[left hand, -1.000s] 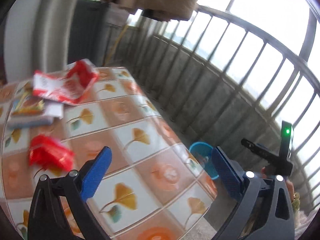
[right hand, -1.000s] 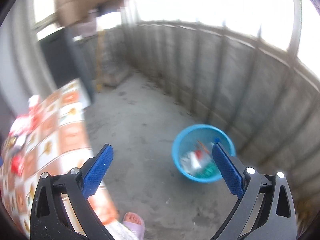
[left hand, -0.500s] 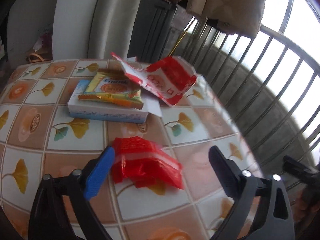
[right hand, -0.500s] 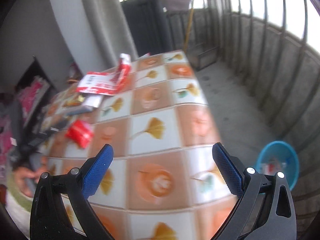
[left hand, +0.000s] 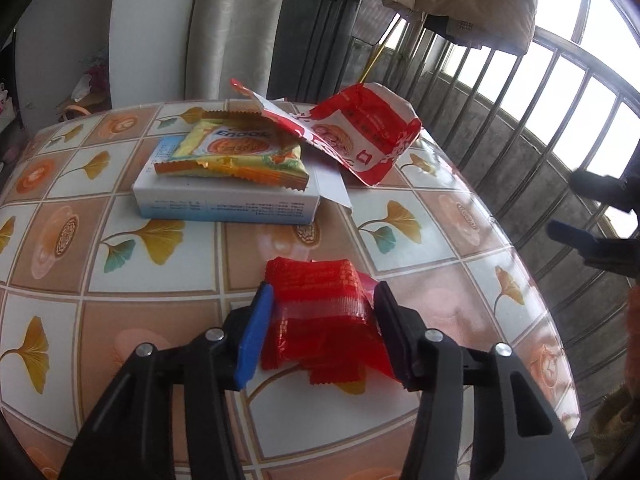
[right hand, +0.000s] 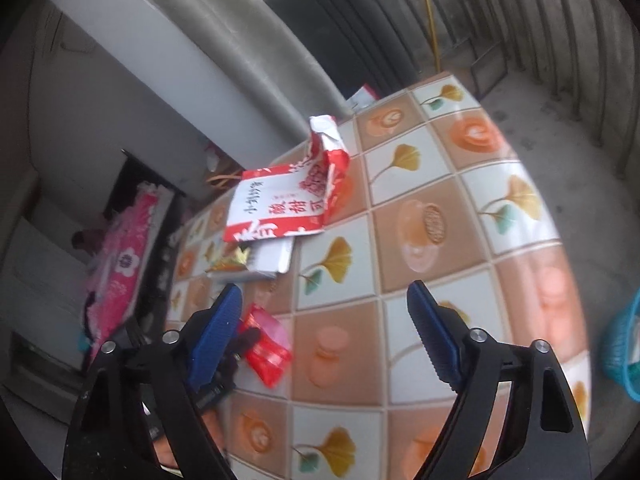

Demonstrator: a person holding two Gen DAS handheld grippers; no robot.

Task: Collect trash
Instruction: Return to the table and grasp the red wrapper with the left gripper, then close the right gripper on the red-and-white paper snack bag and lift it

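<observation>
two grippers hang over the tiled tabletop [left hand: 160, 288]. the left gripper [left hand: 320, 308] has just been closing its jaws around the crumpled red wrapper [left hand: 320, 292], which lies on the tabletop right between its fingers; both pads sit against the wrapper's sides. just beyond its tips lies a white box [left hand: 228, 200] with a yellow snack packet [left hand: 240, 156] on top, and further out, to the right, a torn red-and-white bag [left hand: 360, 136]. the right gripper [right hand: 324, 312] stands wide with nothing between its fingers, though its jaws have just been narrowing a little; bare tabletop lies under the gap. beside its left finger are the red wrapper [right hand: 268, 350] and the left gripper. well off to its right, on the floor, is the blue basket [right hand: 622, 354].
</observation>
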